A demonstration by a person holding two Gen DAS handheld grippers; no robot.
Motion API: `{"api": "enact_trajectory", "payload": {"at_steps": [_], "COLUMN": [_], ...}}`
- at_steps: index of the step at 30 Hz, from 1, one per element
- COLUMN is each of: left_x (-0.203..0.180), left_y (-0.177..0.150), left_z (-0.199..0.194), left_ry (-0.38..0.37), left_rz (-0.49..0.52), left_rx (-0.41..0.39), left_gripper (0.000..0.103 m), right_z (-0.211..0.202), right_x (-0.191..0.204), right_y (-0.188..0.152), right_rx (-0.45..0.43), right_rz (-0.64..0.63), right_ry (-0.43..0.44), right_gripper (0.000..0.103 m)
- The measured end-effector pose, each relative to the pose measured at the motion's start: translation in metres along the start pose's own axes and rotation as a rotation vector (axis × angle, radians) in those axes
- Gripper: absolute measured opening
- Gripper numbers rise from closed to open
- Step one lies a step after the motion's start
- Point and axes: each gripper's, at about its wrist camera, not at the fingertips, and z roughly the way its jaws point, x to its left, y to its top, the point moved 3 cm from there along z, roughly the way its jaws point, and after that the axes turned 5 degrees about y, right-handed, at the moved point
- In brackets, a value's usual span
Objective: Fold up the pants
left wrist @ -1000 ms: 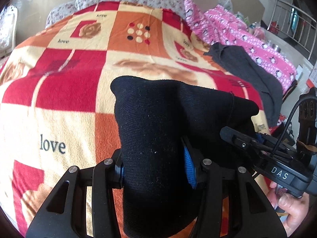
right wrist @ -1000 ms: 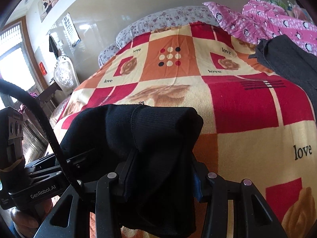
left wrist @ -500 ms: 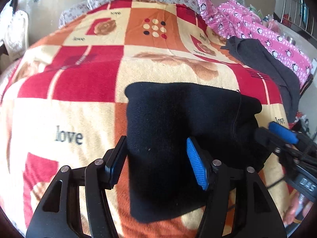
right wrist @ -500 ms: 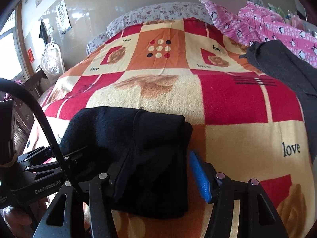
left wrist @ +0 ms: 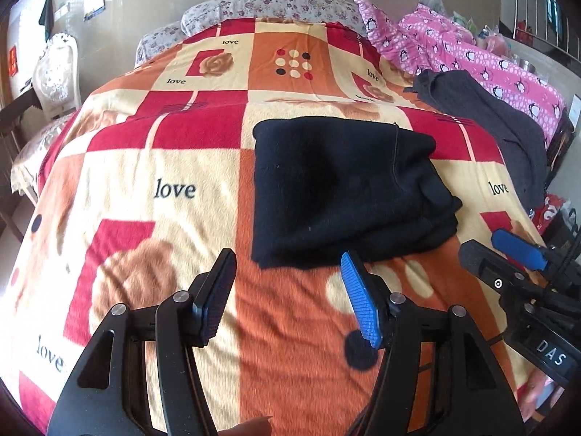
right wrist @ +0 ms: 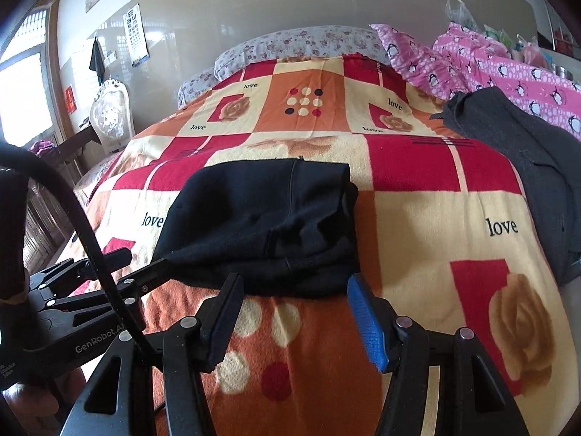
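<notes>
Both grippers have let go and drawn back: the left gripper (left wrist: 287, 287) and right gripper (right wrist: 294, 312) now gape empty just short of the pants (left wrist: 345, 189). The pants lie as a thick black folded bundle on the blanket (left wrist: 174, 189), which reads "love"; the grippers read "DAS" and "GenRobot.AI".

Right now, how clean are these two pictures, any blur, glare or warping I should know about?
Left wrist view: fisheye bends the bed's edges, the blanket smears near the left claw, and the folded black pants stay fairly sharp but lose detail in the dark knit. Right wrist view: the window blows out white, the wall shows soft reflections, and the right claw is crisp.
</notes>
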Motion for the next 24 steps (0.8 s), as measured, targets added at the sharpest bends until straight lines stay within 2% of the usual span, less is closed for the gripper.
{"api": "enact_trajectory", "payload": {"at_steps": [11, 24], "left_x": [-0.004, -0.007], "left_y": [-0.022, -0.025], "left_z": [-0.024, -0.036], "left_ry": [-0.010, -0.003], "left_rz": [-0.006, 0.011], "left_rx": [-0.004, -0.023], "left_gripper": [0.061, 0.061], "right_z": [-0.011, -0.015], "right_x": [0.006, 0.009], "right_y": [-0.018, -0.024], "right_rx": [0.014, 0.026], "right_rz": [0.019, 0.024], "right_ry": [0.020, 0.026], "right_gripper": [0.057, 0.057]}}
